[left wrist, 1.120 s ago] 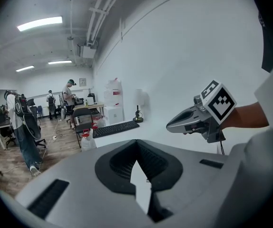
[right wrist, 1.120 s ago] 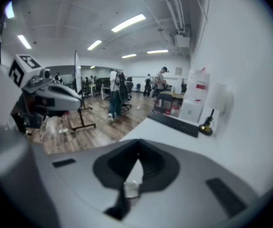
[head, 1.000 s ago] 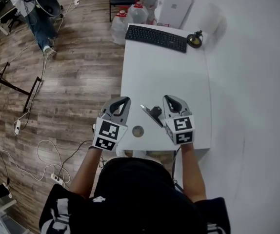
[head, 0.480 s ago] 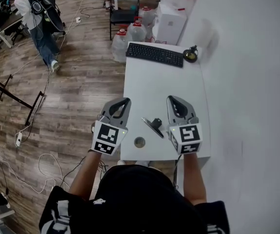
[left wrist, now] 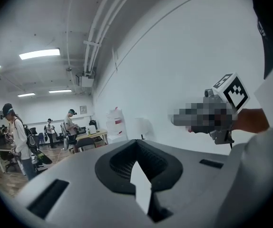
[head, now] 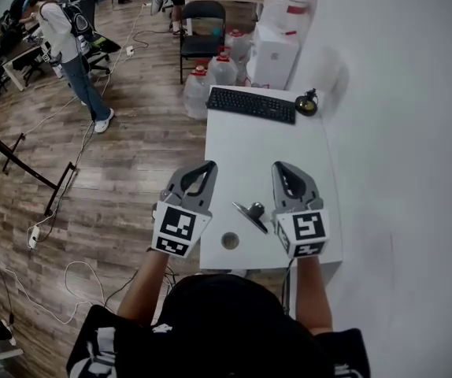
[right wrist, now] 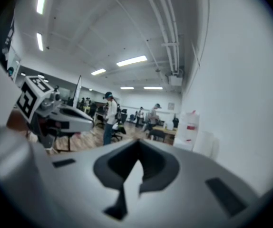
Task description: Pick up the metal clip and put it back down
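On the near end of the white table (head: 265, 144), the metal clip (head: 252, 213) lies between the left gripper (head: 208, 168) and right gripper (head: 282, 168), its long axis slanting far-left to near-right, both grippers' jaws closed together on nothing.

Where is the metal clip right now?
In the head view, the black-and-silver metal clip lies on the white table between the left gripper and the right gripper, nearer the right.

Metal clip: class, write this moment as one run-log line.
left gripper: shut, empty | right gripper: shut, empty | metal clip: lying on table between grippers, not held
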